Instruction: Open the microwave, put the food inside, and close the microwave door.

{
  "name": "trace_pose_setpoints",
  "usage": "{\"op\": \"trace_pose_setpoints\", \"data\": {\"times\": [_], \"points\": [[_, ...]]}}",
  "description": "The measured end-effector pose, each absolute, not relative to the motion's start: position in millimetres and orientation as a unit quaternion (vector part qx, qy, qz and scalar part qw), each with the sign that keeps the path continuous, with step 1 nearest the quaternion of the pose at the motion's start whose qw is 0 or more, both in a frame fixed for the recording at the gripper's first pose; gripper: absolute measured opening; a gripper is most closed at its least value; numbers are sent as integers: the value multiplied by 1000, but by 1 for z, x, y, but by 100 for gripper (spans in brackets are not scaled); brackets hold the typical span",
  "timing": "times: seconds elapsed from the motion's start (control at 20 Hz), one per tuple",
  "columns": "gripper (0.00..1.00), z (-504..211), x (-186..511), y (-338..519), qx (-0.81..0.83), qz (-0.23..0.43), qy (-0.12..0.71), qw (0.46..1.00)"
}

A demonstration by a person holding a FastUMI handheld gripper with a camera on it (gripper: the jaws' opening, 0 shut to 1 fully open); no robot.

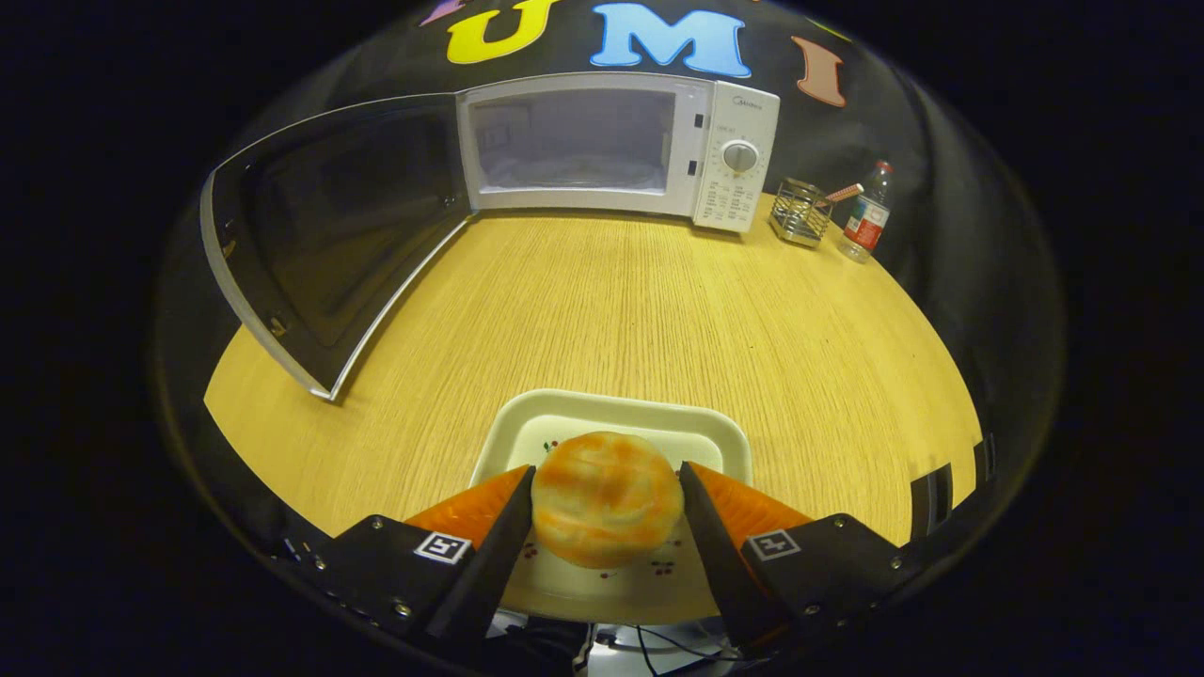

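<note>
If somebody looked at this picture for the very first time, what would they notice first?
Probably the round orange-streaked bun, held between the gripper fingers, which press it from both sides over a white tray on the wooden table. Next, the white microwave at the far side of the table, its door swung wide open to the side and its inside empty.

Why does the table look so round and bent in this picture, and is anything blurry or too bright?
In the gripper view, the fisheye lens bows the wooden table and the open microwave door into curves; the light is warm and dim, fading at the rim; the bun between the gripper fingers is sharp, its fingers shut on it; the microwave cavity looks slightly hazy, without harsh glare.
</note>
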State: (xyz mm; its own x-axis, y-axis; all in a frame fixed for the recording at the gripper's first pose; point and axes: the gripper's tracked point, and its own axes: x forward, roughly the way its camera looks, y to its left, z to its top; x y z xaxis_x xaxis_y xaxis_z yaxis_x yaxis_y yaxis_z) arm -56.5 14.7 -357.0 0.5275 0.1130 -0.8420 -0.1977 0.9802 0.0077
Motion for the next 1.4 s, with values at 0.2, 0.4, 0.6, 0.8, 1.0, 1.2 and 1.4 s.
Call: {"op": "trace_pose_setpoints", "data": {"times": [0.2, 0.4, 0.6, 0.8, 1.0, 1.2, 1.4], "points": [[78, -353, -54, 19, -29, 105, 473, 874], [78, -330, -42, 31, 4, 121, 451, 884], [77, -303, -10, 37, 39, 121, 421, 898], [77, -273, 31, 46, 87, 119, 388, 910], [77, -245, 72, 59, 130, 127, 353, 918], [77, -235, 113, 71, 163, 130, 328, 922], [77, -233, 148, 85, 199, 128, 311, 920]]}}
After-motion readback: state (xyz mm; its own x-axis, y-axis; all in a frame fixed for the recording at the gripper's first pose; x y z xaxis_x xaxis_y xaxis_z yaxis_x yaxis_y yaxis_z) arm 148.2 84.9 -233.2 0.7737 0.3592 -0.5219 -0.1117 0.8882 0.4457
